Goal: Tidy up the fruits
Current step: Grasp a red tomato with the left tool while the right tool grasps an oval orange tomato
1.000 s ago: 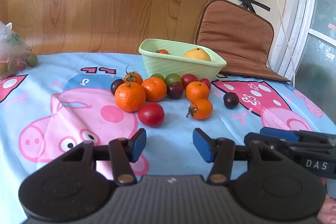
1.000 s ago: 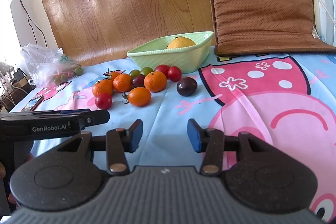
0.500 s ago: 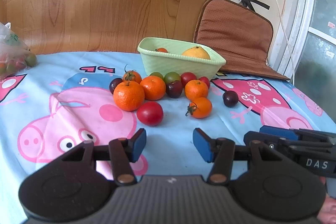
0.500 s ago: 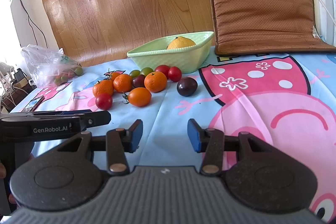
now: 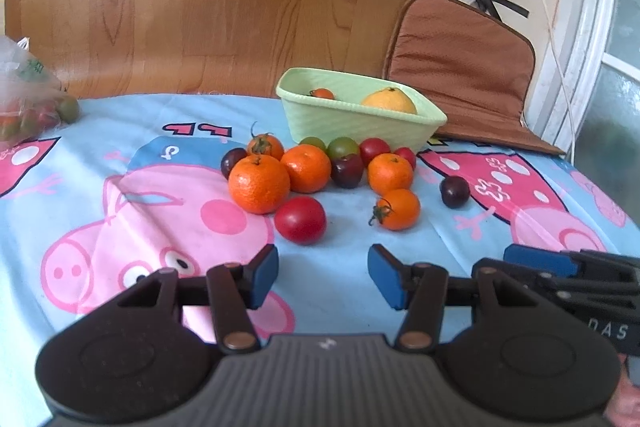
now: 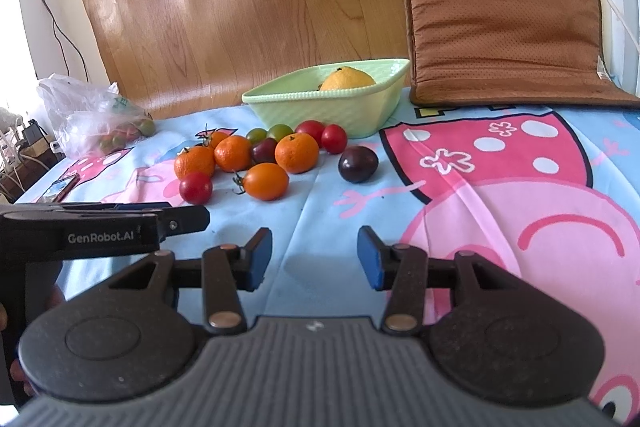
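Left gripper (image 5: 323,277) hangs low over the cartoon-print tablecloth (image 5: 120,163), fingers spread apart and holding nothing; the red tomato (image 5: 300,219) sits just ahead of the gap, which reads as a line-up for that fruit. Right gripper (image 6: 314,259) likewise released and empty, set back from the pile with bare cloth between its pads; nearest to it are the orange tomato (image 6: 265,181) and, off to the side and apart from the rest, a dark plum (image 6: 358,164). Both tools held side by side, each showing at the edge of the other's view, probably so either can take a fruit without crossing. Loose fruit lies bunched on the cloth directly in front of the pale green basket (image 5: 352,125): three mandarins, the largest (image 5: 259,183) at the near left, a stemmed orange tomato behind it, two green tomatoes and two red ones against the basket wall, dark plums tucked in between. Clustering near the basket keeps each carry short. Basket contents: one large yellow-orange citrus (image 5: 389,101) and a small orange-red tomato (image 5: 322,93); plenty of room left, so sorting looks barely begun. A clear plastic bag (image 6: 92,119) at the far left edge holds small green and red fruits, kind unclear. Brown cushion (image 6: 504,31) leans on the wall behind.
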`<act>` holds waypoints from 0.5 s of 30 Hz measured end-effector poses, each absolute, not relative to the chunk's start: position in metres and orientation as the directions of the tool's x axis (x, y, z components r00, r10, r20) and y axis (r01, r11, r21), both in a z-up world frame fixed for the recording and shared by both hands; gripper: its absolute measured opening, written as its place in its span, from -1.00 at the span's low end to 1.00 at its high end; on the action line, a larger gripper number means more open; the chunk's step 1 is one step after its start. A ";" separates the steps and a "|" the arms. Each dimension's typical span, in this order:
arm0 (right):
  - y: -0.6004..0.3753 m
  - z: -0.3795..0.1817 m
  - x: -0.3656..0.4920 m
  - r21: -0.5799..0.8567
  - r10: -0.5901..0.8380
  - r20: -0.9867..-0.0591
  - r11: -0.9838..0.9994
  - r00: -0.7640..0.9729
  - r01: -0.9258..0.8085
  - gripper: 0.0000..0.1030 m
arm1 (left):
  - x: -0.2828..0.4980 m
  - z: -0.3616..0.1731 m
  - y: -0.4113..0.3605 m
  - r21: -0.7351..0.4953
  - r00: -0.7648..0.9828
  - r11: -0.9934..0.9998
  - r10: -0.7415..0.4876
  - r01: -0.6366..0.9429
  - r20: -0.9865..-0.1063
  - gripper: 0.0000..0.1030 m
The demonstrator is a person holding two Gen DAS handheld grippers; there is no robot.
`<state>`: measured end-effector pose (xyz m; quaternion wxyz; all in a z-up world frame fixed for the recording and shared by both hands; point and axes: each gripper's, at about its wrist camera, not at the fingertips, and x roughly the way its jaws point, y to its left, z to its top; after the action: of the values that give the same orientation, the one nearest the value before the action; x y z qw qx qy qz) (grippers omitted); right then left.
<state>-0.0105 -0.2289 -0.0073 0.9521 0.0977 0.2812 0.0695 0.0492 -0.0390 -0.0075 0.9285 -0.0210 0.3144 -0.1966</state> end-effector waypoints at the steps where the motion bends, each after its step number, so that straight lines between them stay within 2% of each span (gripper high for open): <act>1: -0.228 -0.007 -0.008 0.225 0.192 -0.525 0.971 0.829 -0.083 -0.04 | 0.051 -0.007 -0.037 -0.170 0.725 0.922 -0.379 0.347 -0.575 0.01; 8: -0.213 -0.003 0.010 0.172 0.227 -0.541 0.972 0.810 -0.158 -0.04 | 0.075 -0.002 -0.023 -0.245 0.703 0.910 -0.415 0.335 -0.578 0.02; 15: -0.203 0.000 0.035 0.123 0.245 -0.553 0.969 0.797 -0.213 -0.04 | 0.088 -0.005 -0.030 -0.239 0.692 0.908 -0.418 0.345 -0.588 0.01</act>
<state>0.0353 -0.2034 0.0000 0.9474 0.0275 0.2952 0.1209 0.0881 -0.0300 -0.0048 0.9182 -0.0548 0.3328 -0.2078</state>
